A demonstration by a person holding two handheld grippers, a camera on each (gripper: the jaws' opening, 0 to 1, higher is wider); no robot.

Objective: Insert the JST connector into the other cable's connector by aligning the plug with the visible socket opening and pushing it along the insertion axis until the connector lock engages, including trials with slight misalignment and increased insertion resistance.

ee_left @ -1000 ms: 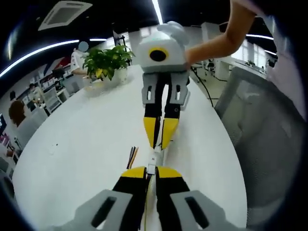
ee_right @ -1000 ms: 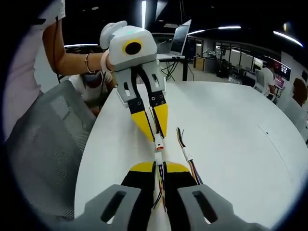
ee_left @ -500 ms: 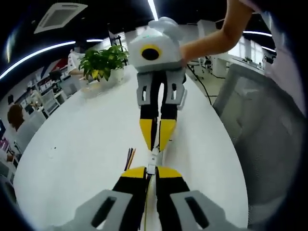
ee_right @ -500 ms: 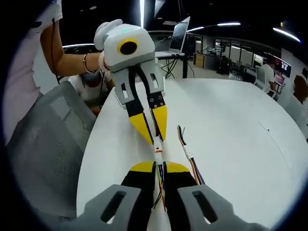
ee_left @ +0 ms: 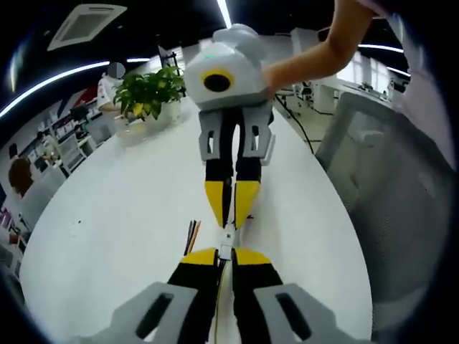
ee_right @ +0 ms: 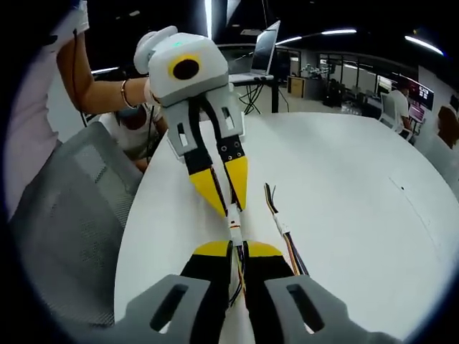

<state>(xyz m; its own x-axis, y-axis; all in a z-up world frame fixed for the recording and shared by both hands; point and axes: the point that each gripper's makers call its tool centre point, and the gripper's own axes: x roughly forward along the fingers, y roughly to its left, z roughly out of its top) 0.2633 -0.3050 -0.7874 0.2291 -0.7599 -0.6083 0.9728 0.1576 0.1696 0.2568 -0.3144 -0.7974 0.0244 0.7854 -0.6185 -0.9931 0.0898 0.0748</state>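
Jaws of both grippers pinch the mated white connector (ee_left: 226, 239) between them.

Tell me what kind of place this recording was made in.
Probably an open-plan office or lab. A large round white table carries a potted green plant, an open silver laptop sits at its far edge, a grey mesh office chair stands beside it, and desks with monitors fill the background.

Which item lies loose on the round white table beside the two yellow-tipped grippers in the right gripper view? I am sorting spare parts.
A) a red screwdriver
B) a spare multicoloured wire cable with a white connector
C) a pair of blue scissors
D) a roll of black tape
B: a spare multicoloured wire cable with a white connector lies on the round white table, just right of the right gripper, with no gripper on it.
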